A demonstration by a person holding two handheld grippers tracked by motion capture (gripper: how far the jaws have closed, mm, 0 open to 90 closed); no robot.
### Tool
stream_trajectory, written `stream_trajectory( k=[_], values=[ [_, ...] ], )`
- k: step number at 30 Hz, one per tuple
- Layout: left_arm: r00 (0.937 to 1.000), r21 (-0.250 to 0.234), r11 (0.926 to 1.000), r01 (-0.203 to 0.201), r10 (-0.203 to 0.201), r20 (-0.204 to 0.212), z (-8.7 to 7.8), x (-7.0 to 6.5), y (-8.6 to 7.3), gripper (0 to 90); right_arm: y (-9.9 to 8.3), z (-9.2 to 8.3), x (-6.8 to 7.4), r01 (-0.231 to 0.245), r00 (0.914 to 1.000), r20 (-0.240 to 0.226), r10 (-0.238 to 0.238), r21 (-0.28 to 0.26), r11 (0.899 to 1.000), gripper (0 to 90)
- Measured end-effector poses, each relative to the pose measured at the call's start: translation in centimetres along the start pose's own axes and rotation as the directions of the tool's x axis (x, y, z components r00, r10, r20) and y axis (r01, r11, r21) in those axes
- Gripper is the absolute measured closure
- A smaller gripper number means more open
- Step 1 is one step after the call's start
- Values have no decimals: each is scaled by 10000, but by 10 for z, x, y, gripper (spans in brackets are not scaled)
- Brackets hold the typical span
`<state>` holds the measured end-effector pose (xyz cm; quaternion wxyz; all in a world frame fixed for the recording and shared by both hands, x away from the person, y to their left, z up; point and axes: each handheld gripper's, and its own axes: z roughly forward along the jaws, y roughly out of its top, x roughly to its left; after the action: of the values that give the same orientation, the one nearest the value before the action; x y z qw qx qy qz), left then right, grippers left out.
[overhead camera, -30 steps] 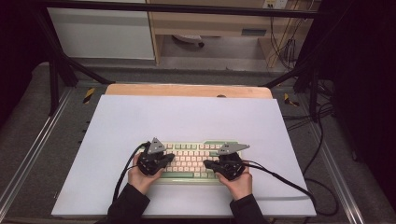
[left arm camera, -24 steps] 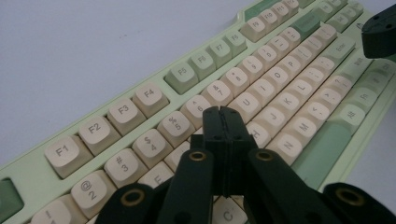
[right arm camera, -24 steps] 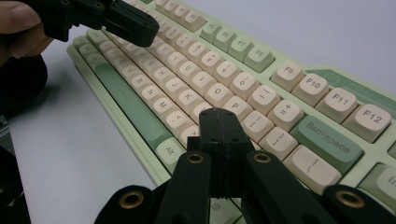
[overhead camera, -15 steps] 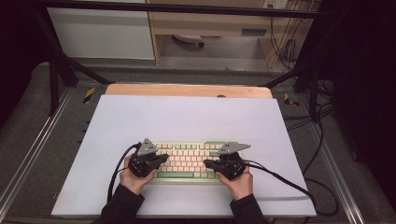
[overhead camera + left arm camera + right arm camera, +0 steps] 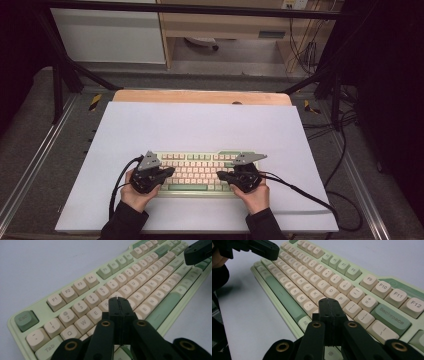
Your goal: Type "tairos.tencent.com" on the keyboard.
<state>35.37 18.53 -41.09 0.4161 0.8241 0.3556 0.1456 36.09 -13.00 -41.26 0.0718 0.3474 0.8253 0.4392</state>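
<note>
Keep both closed, empty grippers, left and right, tip-down over the keyboard, pressing one key squarely without brushing neighbouring caps.

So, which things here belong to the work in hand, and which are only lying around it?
Part of the work:
- keyboard
- left gripper, shut, over the keys at the left end
- right gripper, shut, over the keys at the right end

Just lying about:
- white mat under the keyboard
- wooden board behind the mat
- loose cables on the floor
</note>
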Motion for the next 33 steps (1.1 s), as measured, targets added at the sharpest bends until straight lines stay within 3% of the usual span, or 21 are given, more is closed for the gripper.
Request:
stream_trajectory(
  k=[14,33],
  values=[
    [9991,-127,9991,406,-407,-94,-15,12,-15,900,0,17,8,179,9997,-147,-175,301,9994,900],
    [9988,-122,9987,498,-498,-33,-15,16,-19,900,-5,27,9,131,9996,-271,-118,482,9988,900]
  ],
)
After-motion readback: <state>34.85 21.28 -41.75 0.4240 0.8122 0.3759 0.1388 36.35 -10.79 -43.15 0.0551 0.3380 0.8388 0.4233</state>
